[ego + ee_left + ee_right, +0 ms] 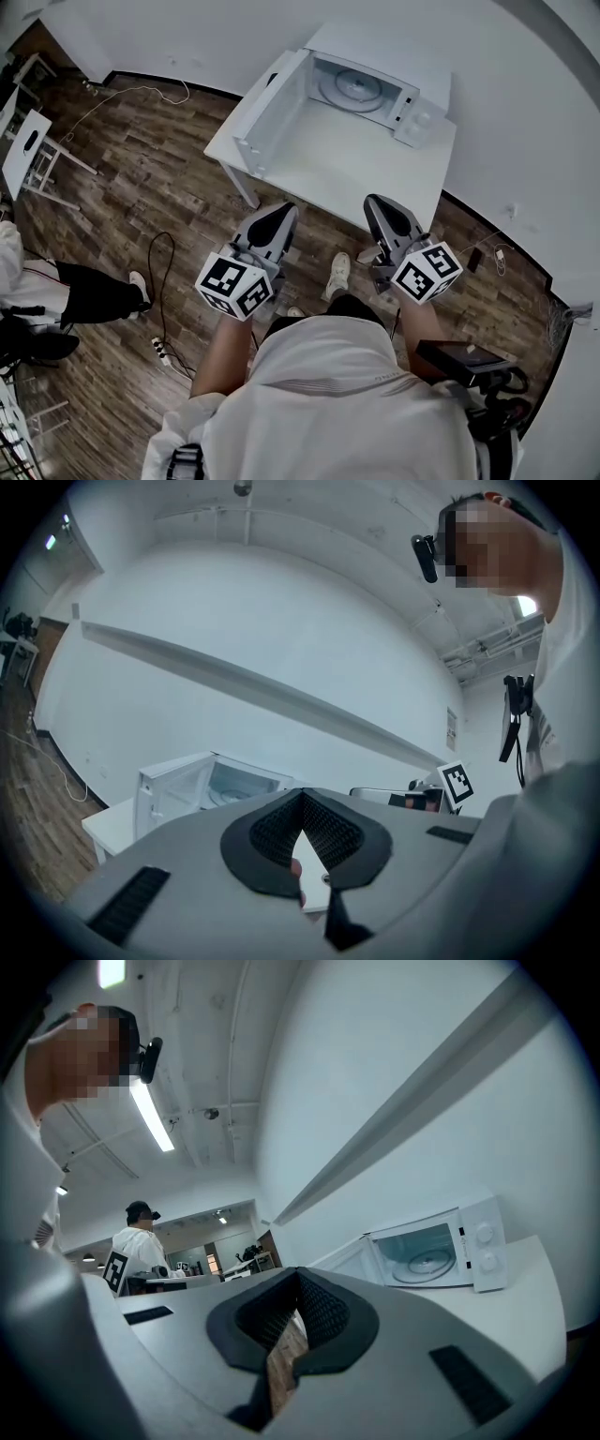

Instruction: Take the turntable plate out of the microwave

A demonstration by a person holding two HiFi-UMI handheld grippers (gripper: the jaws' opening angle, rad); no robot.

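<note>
Left gripper (278,217) & right gripper (386,212), both w/ jaws pressed together on nothing, sit side by side short of a white worktop (323,164); well ahead of them, the turntable plate (352,86) lies inside the open-doored microwave (412,103).

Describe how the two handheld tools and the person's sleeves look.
The left tool and right tool match: grey tapered shells with black ribbed pads lining the jaws. Each carries a white cube printed with black square markers. The person wears a white top; the forearms are uncovered.
</note>
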